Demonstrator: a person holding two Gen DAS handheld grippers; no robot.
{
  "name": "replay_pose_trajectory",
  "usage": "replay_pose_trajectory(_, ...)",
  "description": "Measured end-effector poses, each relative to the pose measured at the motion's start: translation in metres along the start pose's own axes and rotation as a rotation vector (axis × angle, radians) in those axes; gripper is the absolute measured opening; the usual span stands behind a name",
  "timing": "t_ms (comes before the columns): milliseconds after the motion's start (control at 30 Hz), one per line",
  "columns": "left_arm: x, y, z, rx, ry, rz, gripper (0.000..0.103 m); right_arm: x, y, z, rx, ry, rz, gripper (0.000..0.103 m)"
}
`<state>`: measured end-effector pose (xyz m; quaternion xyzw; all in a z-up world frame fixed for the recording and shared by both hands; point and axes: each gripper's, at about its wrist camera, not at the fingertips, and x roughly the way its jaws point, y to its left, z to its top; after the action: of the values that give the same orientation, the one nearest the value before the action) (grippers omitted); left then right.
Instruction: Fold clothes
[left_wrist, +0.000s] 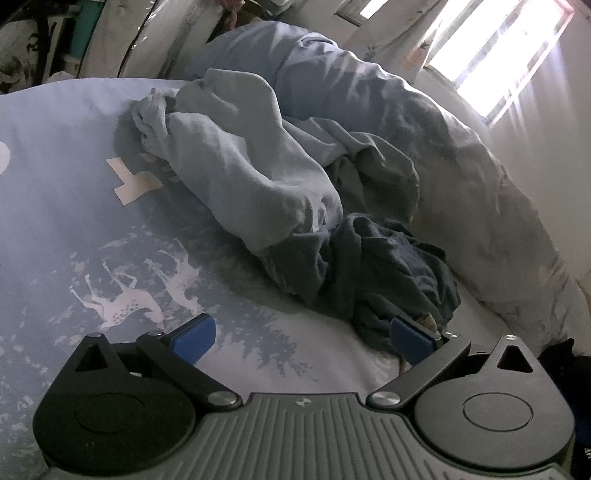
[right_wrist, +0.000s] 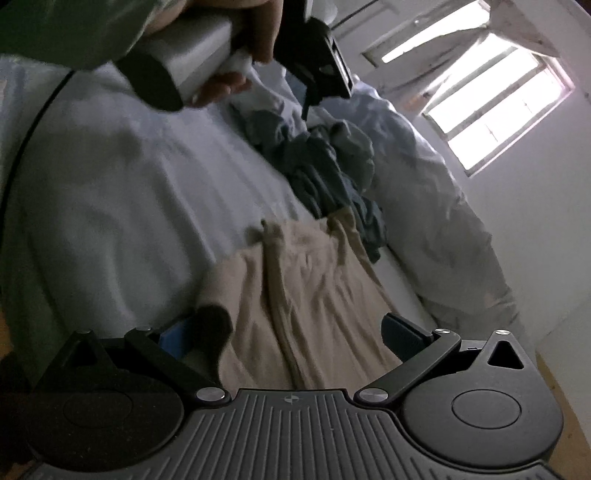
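A pile of clothes lies on the bed: a light blue garment (left_wrist: 236, 155) on top and a dark blue garment (left_wrist: 373, 266) at its near end. My left gripper (left_wrist: 301, 338) is open and empty over the bedsheet, its right finger beside the dark garment's edge. In the right wrist view a beige garment (right_wrist: 314, 299) lies spread on the bed between the open jaws of my right gripper (right_wrist: 291, 336), which holds nothing. The dark blue garment (right_wrist: 325, 177) lies beyond it. The other gripper and the hand holding it (right_wrist: 236, 48) show at the top.
The bedsheet (left_wrist: 74, 229) is blue with white deer print. A bunched duvet (left_wrist: 443, 140) runs along the wall side of the bed. A bright window (left_wrist: 495, 51) is at the upper right. A wooden bed edge (right_wrist: 561, 398) shows at lower right.
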<state>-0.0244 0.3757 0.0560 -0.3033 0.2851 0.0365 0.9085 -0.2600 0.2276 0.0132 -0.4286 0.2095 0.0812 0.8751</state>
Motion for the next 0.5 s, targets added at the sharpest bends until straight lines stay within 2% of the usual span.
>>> replay_pose_trajectory(233,0.0,0.001,0.0,-0.003,0.006,-0.004,0.103,-0.006,0.007,-0.008,-0.081,-0.029,-0.031,0.103)
replay_pose_trajectory(500,0.0,0.001,0.001,0.0,0.01,-0.008,0.103,0.014,0.004,0.006,-0.08,-0.04,-0.08,0.103)
